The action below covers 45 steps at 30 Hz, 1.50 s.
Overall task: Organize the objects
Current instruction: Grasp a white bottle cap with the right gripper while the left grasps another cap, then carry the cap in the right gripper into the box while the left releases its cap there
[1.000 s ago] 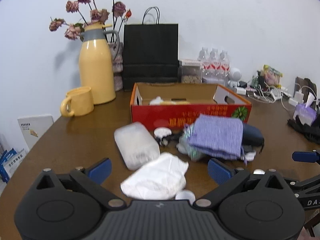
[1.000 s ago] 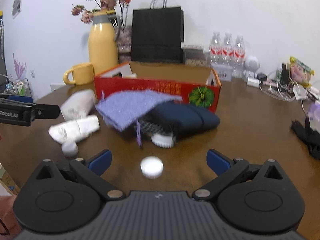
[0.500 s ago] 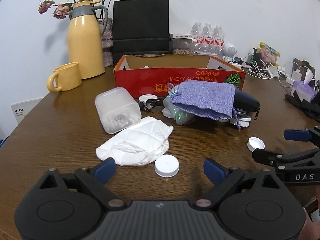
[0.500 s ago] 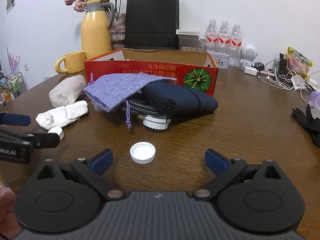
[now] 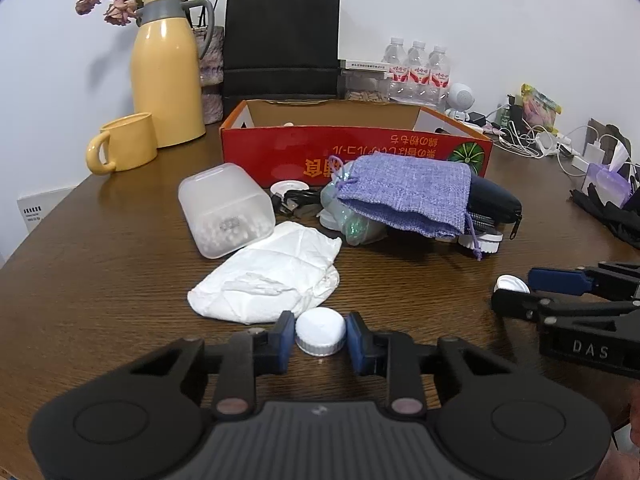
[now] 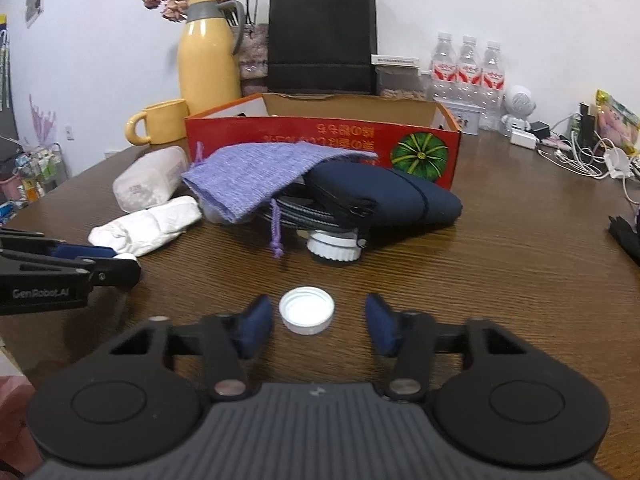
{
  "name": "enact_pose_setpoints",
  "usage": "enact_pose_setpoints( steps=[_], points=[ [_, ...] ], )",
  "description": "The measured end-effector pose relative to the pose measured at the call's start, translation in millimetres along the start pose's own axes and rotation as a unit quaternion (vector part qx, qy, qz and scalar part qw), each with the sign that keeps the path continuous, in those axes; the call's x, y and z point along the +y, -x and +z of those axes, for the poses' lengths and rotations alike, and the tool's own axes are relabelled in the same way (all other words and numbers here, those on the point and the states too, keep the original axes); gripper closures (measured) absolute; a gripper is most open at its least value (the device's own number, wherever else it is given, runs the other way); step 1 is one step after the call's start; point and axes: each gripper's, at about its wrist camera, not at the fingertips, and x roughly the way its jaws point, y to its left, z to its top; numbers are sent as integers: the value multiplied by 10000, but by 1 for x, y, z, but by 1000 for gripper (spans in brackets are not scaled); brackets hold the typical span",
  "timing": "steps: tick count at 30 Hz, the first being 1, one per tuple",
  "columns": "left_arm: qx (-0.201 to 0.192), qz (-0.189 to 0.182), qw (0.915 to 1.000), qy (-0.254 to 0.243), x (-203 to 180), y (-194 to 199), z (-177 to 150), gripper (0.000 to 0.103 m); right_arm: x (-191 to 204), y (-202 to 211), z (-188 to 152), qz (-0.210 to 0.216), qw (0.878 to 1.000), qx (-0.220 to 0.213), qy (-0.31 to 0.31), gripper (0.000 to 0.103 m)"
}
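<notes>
Dark wood-grain table (image 5: pixel 100 288), white wall behind: my left tongs (image 5: pixel 318 334) have just been closing and now pinch a small white bottle cap (image 5: pixel 321 330), its flat top up and ribbed rim showing, both blue pads touching its sides. Just beyond it lies a crumpled white tissue wad (image 5: pixel 272 284), and past that a frosted plastic tub (image 5: pixel 226 210) tipped on its side with white beads inside.

My right tongs (image 6: pixel 316 322) have also just been closing, yet their blue pads stand apart on either side of a second white cap (image 6: pixel 307 310), which lies open side up on the table between them, touching neither.

Farther back, a woven purple drawstring pouch (image 6: pixel 256 178) drapes over a navy fabric case (image 6: pixel 384 200), with a ribbed white lid (image 6: pixel 333 245) under the case's edge. Behind them stands a red cardboard box (image 6: pixel 320 140), open at the top, printed with a green pumpkin.
</notes>
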Motion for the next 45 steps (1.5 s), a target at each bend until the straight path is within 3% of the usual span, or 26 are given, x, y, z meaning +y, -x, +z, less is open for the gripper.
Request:
enact_pose_setpoints(
  steps=[2, 11, 25, 45],
  points=[
    [-9, -11, 10000, -9, 0, 1, -1, 77, 0, 2, 0, 20, 10000, -26, -16, 73],
    [-26, -40, 10000, 1, 3, 6, -2, 77, 1, 7, -2, 94, 9999, -88, -1, 73],
    [-439, -94, 9990, -44, 4, 31, 11, 77, 5, 25, 12, 186, 9989, -434, 30, 73],
    [-1233, -73, 9923, 71, -2, 17, 94, 77, 2, 18, 85, 163, 9918, -1264, 78, 73]
  ],
)
